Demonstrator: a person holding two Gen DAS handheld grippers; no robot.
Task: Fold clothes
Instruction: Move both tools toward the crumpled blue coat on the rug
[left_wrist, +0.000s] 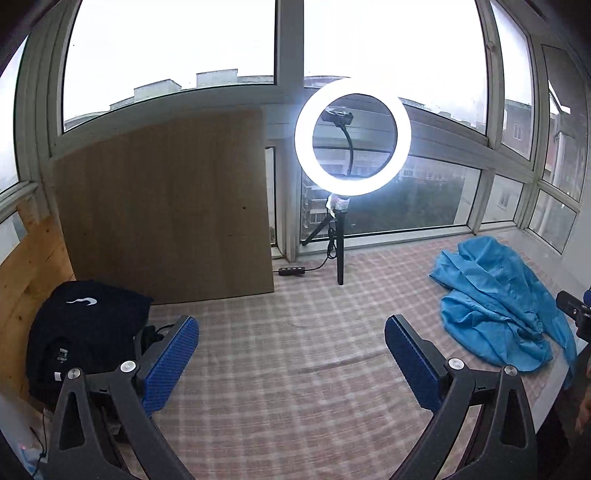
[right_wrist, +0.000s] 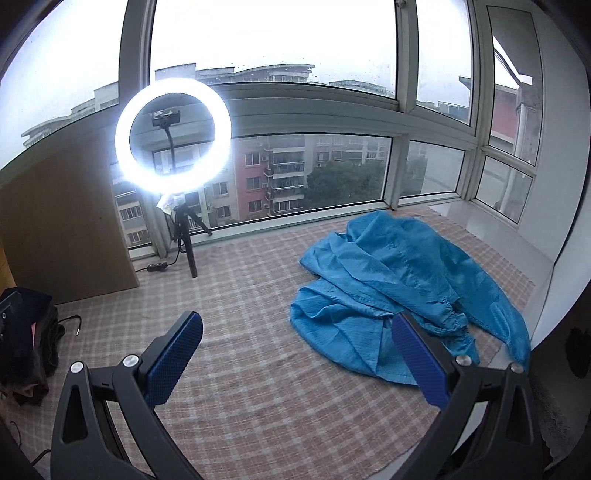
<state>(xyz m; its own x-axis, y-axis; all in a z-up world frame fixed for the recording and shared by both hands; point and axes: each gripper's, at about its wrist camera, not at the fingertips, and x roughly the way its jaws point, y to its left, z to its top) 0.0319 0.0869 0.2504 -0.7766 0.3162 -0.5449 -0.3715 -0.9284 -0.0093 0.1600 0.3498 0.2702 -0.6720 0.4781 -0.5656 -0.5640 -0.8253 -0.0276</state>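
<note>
A crumpled blue garment (left_wrist: 495, 299) lies on the checked cloth surface (left_wrist: 295, 350) at the right; it also shows in the right wrist view (right_wrist: 399, 288), spread in loose folds. My left gripper (left_wrist: 291, 328) is open and empty, above the checked cloth, well left of the garment. My right gripper (right_wrist: 297, 328) is open and empty; its right finger (right_wrist: 421, 354) is over the garment's near edge. A dark folded garment (left_wrist: 81, 332) with a white logo lies at the far left.
A lit ring light (left_wrist: 352, 136) on a tripod stands at the back by the windows, with a power strip (left_wrist: 291, 271) beside it. A wooden board (left_wrist: 166, 214) leans at the back left. Dark clothes (right_wrist: 26, 332) lie at the left edge.
</note>
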